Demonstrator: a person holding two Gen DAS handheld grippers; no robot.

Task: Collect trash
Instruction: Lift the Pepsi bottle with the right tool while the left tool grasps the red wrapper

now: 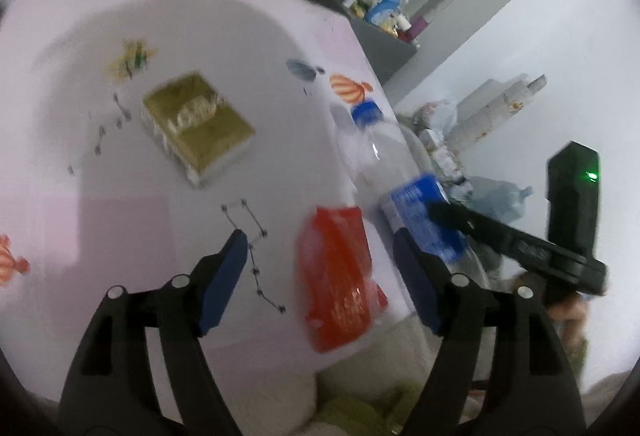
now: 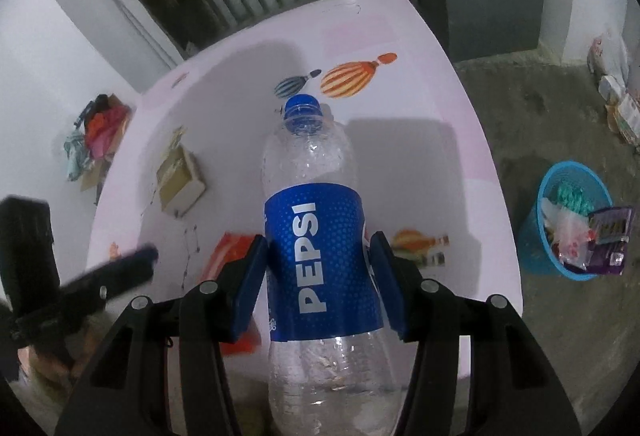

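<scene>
A clear Pepsi bottle with a blue cap and blue label is held between the blue pads of my right gripper, which is shut on the label, above the pink table. In the left wrist view the bottle lies at the right with a black finger across its label. My left gripper stands open just above a red packet on the table, with nothing in its grip. A gold box lies further back.
A blue basket holding wrappers stands on the floor right of the table. A colourful wrapper lies by the table's near right edge. A small yellow scrap sits beyond the gold box. A grey block with bottles stands behind.
</scene>
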